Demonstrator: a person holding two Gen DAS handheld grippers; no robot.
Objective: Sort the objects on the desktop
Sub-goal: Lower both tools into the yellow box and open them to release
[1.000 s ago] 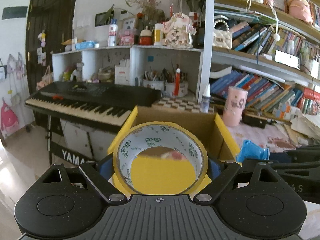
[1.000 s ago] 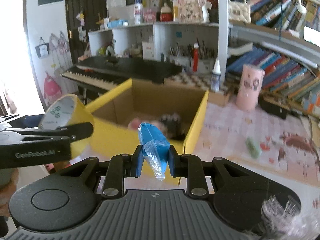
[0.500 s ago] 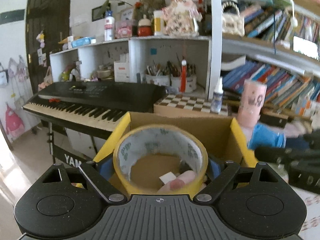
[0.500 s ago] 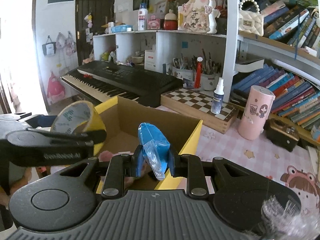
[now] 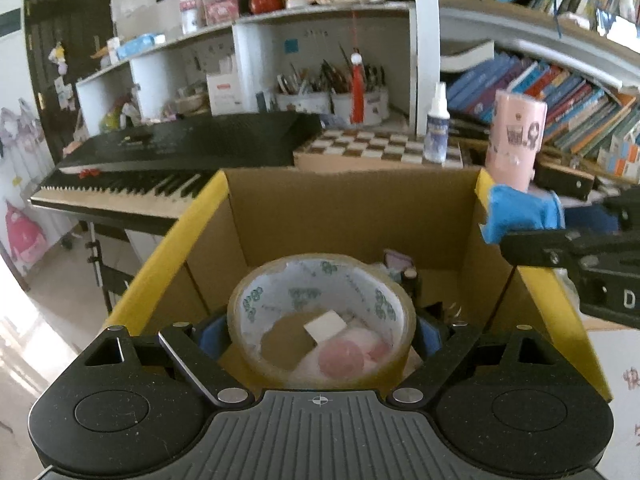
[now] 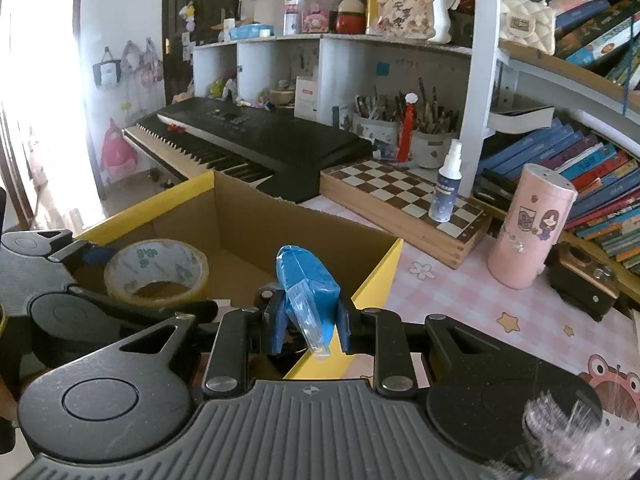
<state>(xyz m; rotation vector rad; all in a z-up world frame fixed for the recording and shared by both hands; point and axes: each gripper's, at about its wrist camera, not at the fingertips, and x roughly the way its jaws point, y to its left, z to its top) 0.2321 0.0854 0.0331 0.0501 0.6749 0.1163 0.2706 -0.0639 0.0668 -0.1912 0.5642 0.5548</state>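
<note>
My left gripper (image 5: 320, 332) is shut on a wide roll of yellowish tape (image 5: 394, 336), held over the open cardboard box (image 5: 352, 208) with yellow flaps. Through the roll I see pink and white items lying in the box. The same tape roll (image 6: 120, 276) and left gripper (image 6: 144, 284) show at the left of the right wrist view. My right gripper (image 6: 308, 316) is shut on a blue plastic packet (image 6: 308, 280), above the box's near right corner (image 6: 380, 276). That blue packet (image 5: 516, 212) appears at the box's right flap in the left wrist view.
Behind the box stand a black keyboard (image 6: 248, 132), a chessboard box (image 6: 404, 200) with a small spray bottle (image 6: 446, 184), and a pink cylinder (image 6: 528, 228). A dark camera-like object (image 6: 584, 280) sits on the pink checked tabletop (image 6: 460, 292). Bookshelves fill the right side.
Both grippers have moved forward and tilted down over the box. The box interior and its contents now show beneath the tape roll; the packet has come to the box's right corner.
</note>
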